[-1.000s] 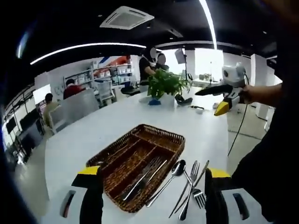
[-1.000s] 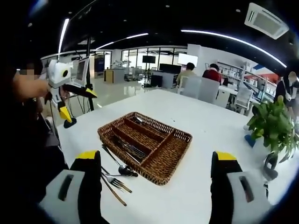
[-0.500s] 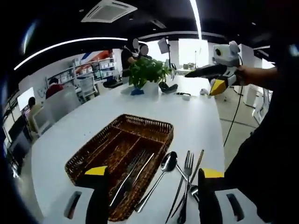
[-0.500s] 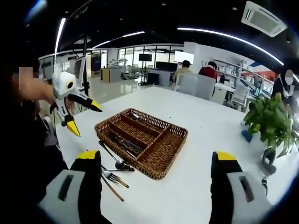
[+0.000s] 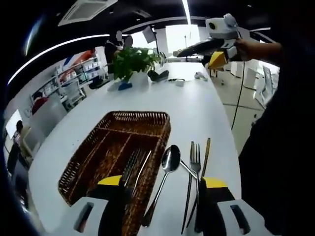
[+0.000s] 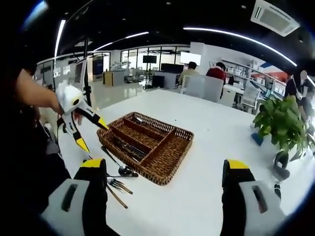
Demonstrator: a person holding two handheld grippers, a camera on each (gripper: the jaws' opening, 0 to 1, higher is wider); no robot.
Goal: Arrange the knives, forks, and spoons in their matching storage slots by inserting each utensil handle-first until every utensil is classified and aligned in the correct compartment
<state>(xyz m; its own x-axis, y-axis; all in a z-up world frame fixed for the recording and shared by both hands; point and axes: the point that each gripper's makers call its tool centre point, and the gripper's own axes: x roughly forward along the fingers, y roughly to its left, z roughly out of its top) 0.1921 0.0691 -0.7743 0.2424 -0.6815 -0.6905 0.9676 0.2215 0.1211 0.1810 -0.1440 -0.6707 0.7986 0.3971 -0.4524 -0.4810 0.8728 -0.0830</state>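
Lower and closer now, the left gripper (image 5: 160, 189) has dropped toward the table (image 5: 197, 108) since a second ago, its yellow-tipped jaws standing apart with nothing between them, one over the near corner of the basket (image 5: 150, 118) and the other over the loose cutlery. In the right gripper view the same gripper (image 6: 88, 132) hangs just beside the basket's (image 6: 167, 160) left end, held by a hand (image 6: 74, 118) on a bare forearm, jaws spread and pointing down and to the right toward the table.

Loose on the white table, just to the right of the basket in the left gripper view, lie a spoon (image 5: 167, 164), a fork (image 5: 195, 162) and a dark-handled knife (image 5: 205, 155), with another thin piece crossing under them; they touch or overlap one another. Inside the basket's nearest compartment a few utensils (image 5: 134, 167) already lie lengthwise.

Raised well above the far side of the table, the right gripper (image 5: 204, 54) shows in the left gripper view, gripped by a hand (image 5: 248, 46) with the arm stretched out level. In its own view the right gripper (image 6: 165, 169) has its jaws wide apart and empty. A potted plant (image 6: 283, 128) stands at the table's far edge, and people sit at desks behind.
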